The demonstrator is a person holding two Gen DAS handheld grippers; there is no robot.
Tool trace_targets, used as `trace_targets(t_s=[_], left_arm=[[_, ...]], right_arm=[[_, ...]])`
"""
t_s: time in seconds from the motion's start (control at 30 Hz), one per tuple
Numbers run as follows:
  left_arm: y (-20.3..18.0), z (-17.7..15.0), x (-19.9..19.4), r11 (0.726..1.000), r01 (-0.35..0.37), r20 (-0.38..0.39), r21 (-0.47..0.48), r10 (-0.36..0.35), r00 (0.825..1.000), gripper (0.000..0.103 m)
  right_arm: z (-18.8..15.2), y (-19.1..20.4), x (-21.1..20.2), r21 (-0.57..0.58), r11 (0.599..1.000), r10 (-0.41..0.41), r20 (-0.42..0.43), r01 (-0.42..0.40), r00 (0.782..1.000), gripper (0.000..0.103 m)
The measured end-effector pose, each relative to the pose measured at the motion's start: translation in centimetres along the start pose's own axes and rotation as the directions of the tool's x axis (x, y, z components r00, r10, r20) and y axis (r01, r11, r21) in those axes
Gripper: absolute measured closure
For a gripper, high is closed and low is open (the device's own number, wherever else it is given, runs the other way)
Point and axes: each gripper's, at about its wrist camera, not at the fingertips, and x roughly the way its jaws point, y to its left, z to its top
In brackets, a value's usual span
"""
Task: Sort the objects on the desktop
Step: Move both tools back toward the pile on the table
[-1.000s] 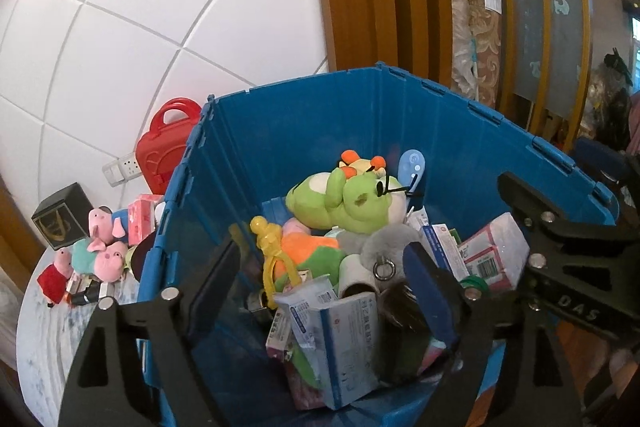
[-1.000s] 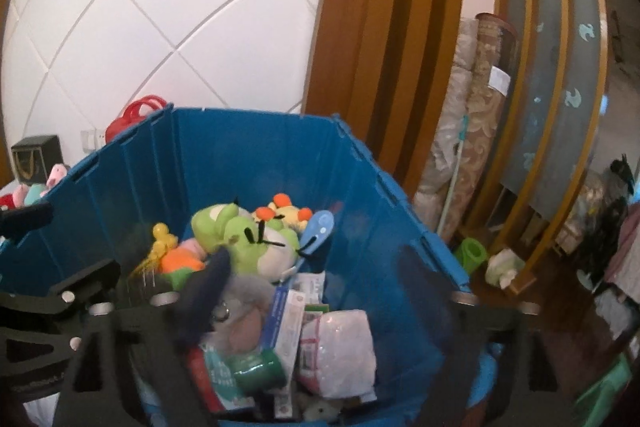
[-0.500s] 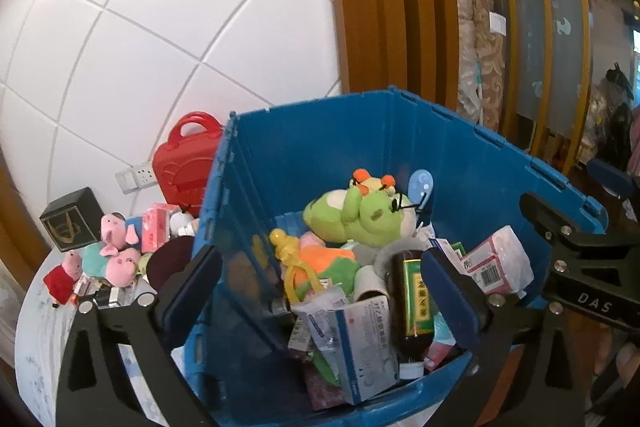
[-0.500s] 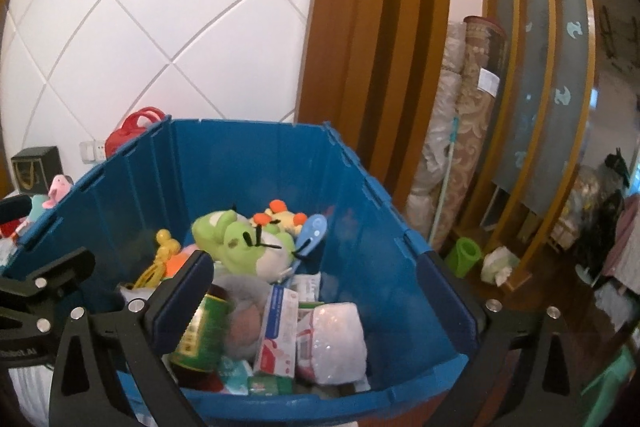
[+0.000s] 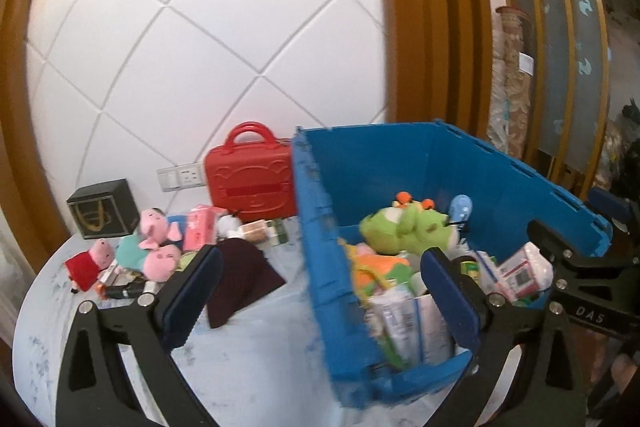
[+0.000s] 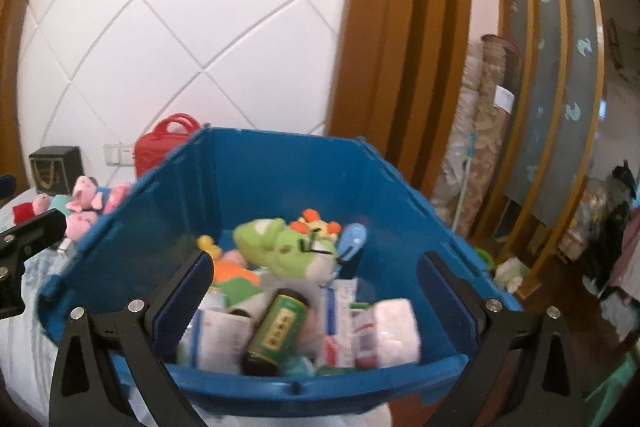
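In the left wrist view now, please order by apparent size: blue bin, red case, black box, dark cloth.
1. Blue bin, clearly largest.
2. Red case.
3. Dark cloth, near the case's size; it lies closer, so unsure.
4. Black box, smallest, but farthest.

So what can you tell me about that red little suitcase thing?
The red suitcase looks like shiny hard plastic, with a looped handle on top and raised shapes pressed into its front. It stands upright on the table against the white wall, right beside the blue bin, which hides its right edge. Small boxes and toys lie in front of it. No claw touches it.
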Motion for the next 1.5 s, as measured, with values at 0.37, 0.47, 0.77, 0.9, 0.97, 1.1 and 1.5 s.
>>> trace_targets(t_s=[0.37,0.47,0.77,0.9,0.97,1.1,1.5], left_arm=[[14.6,-1.7,-2.9,1.000,-0.011,0.034,-0.029,0.012,0.999,0.002],[18.7,-2.6,-3.3,1.000,-0.016,0.026,-0.026,0.017,1.000,0.002],[27.8,-6.2,-1.5,0.997,-0.029,-0.077,-0.074,0.023,0.997,0.002],[30.0,-7.4,0.1,0.992,-0.038,-0.122,-0.117,0.024,0.992,0.002],[30.8,-7.8,1.2,0.991,-0.058,-0.149,-0.123,0.040,0.988,0.002],[32.3,-8.1,3.4,0.985,-0.112,-0.191,-0.131,0.086,0.978,0.002],[38.3,-12.8,12.2,0.917,-0.371,-0.453,-0.146,0.271,0.849,0.002]], right_arm=[[2.6,13.7,-3.8,-0.047,0.999,0.007,0.049,-0.004,0.999,0.000],[2.7,17.3,-4.5,-0.049,0.999,0.013,0.051,-0.011,0.999,0.000],[1.9,27.4,-4.1,-0.103,0.994,0.044,-0.019,-0.046,0.999,0.000],[1.6,29.9,-2.4,-0.141,0.988,0.058,-0.059,-0.066,0.997,0.000],[1.6,30.5,-1.5,-0.145,0.986,0.072,-0.071,-0.082,0.995,0.000],[1.6,31.7,1.6,-0.144,0.980,0.120,-0.102,-0.134,0.988,0.000],[-0.5,34.6,15.9,-0.124,0.938,0.273,-0.313,-0.324,0.910,0.000]])
